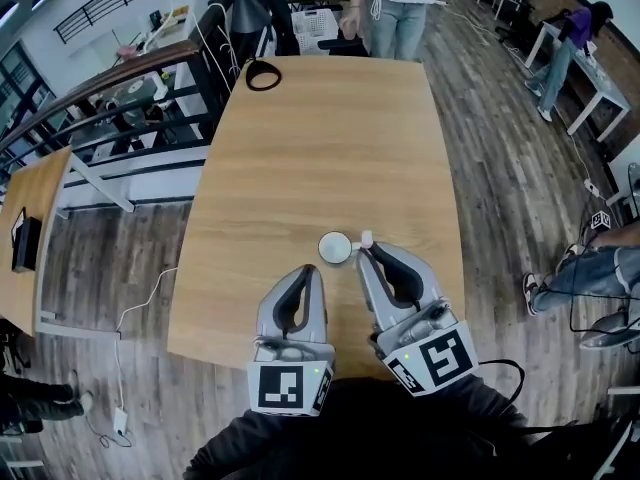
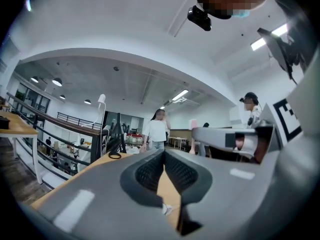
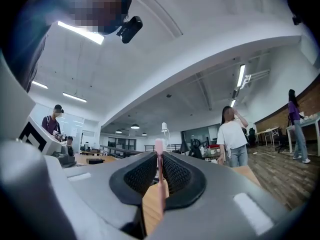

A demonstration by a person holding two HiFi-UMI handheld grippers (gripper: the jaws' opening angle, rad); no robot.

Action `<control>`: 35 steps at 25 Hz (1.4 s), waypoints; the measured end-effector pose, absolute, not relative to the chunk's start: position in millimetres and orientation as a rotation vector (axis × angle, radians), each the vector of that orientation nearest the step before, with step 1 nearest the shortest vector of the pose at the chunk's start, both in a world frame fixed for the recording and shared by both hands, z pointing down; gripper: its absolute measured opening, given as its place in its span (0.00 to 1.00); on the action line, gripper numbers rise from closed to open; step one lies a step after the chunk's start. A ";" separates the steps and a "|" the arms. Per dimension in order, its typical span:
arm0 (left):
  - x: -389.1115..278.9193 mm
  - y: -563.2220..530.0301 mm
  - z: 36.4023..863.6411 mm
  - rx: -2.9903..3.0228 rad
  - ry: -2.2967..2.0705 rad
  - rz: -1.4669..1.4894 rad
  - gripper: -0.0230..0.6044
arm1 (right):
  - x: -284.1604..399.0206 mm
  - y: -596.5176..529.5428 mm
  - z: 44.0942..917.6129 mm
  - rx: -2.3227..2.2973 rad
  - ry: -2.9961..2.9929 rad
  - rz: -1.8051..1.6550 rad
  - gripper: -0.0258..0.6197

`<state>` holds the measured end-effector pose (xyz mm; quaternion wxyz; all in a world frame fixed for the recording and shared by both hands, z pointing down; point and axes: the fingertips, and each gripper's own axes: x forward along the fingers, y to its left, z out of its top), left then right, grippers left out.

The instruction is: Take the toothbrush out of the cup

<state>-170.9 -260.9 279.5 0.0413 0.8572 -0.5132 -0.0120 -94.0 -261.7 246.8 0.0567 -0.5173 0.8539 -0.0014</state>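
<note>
right gripper [image 1: 366, 252] is clamped on the pink toothbrush [image 3: 159, 156], upright between its jaws; it's just beside the white cup [image 1: 335, 248] on the wooden table [image 1: 320, 148]. left gripper [image 1: 312, 269] is pinched together on nothing, near the cup.

A black ring [image 1: 263, 75] lies on the wooden table [image 1: 320, 158] (far end).

On the long light-wood worktop [image 1: 330, 148], near its front edge: round white cup [image 1: 335, 248]. Just before the cup, slightly left: left tool [image 1: 313, 270]. Just right of the cup: right tool [image 1: 366, 253], with thin pink toothbrush [image 3: 159, 169] upright between its jaws, possibly touching the cup's rim. At the far left corner: black ring-shaped loop [image 1: 263, 75]. Behind the far edge: standing person [image 1: 400, 8].
</note>
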 end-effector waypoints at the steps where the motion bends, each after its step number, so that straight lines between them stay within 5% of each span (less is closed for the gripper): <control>1: -168.1 -255.0 275.8 2.641 -1.561 -0.043 0.05 | -91.2 -253.8 242.7 -1.578 2.577 0.005 0.09; 35: -51.3 -176.8 282.5 2.769 -1.428 0.057 0.05 | 6.6 -164.0 263.4 -1.592 2.518 -0.054 0.08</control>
